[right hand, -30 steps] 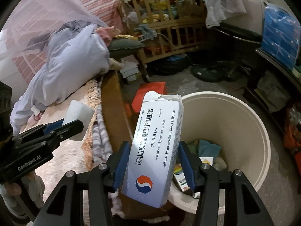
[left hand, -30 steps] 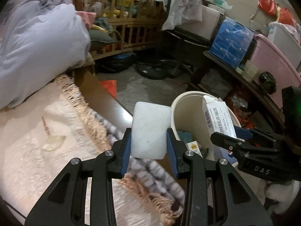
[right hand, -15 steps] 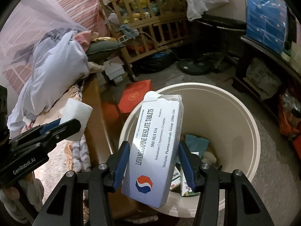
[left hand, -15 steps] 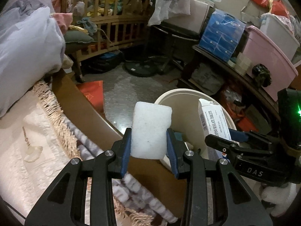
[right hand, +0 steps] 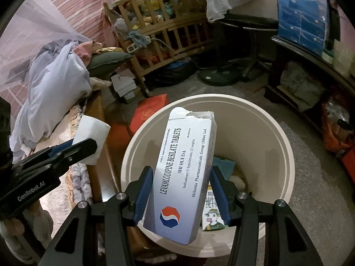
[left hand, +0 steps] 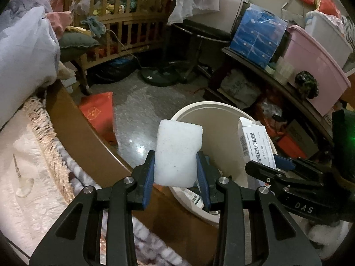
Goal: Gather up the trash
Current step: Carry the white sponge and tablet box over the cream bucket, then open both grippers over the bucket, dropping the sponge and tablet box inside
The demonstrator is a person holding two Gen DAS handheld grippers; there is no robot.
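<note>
My left gripper is shut on a white foam block, held above the bed's wooden edge, just left of the cream bin. In the right wrist view the same block and the left gripper show at the left. My right gripper is shut on a white tablet box with a torn top flap, held over the open bin. Inside the bin lie a small printed carton, some teal cloth and other bits. The box also shows at the right of the left wrist view.
A bed with a pale fringed blanket and a wooden side rail lies at the left. A red bag sits on the grey floor. Behind stand a wooden crib, a fan base and shelves with a pink tub.
Both grippers have moved from above the bed toward the bin, still gripping their loads. The tablet box now hangs over the bin's opening, and the foam block is past the bed rail.
</note>
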